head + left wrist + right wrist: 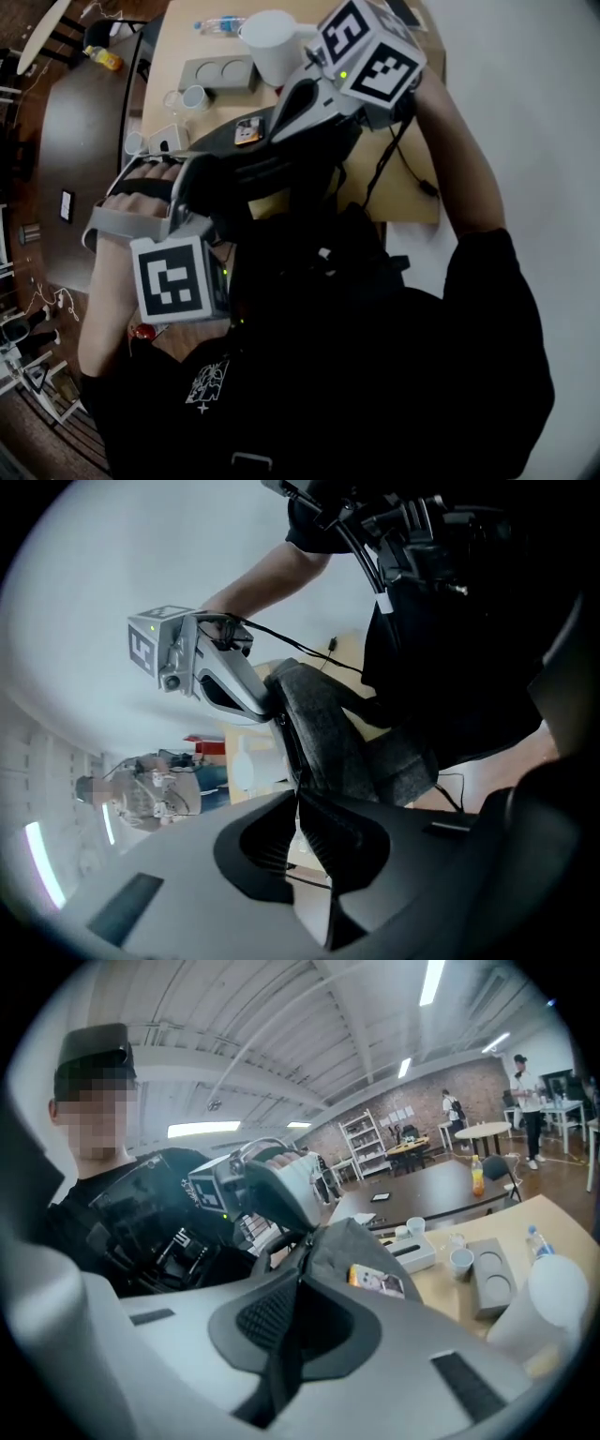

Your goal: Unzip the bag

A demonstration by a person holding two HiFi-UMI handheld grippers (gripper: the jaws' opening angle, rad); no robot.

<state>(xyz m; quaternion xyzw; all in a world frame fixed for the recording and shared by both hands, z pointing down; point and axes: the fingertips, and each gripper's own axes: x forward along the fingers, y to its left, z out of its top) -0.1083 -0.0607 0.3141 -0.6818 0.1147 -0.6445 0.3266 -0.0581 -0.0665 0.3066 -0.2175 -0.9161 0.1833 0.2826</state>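
Grey fabric bag (361, 1251) is held in the air over the near edge of the wooden table (412, 202). My left gripper (298, 803) and right gripper (298, 1288) each pinch its top edge, jaws closed on cloth. I judge unzipping barely begun; no opened gap shows.

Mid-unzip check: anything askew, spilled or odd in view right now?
Nothing stands out. The grey bag is held up between the left gripper and the right gripper, both shut on its fabric. The cup on the table stands upright, and nothing is spilled.
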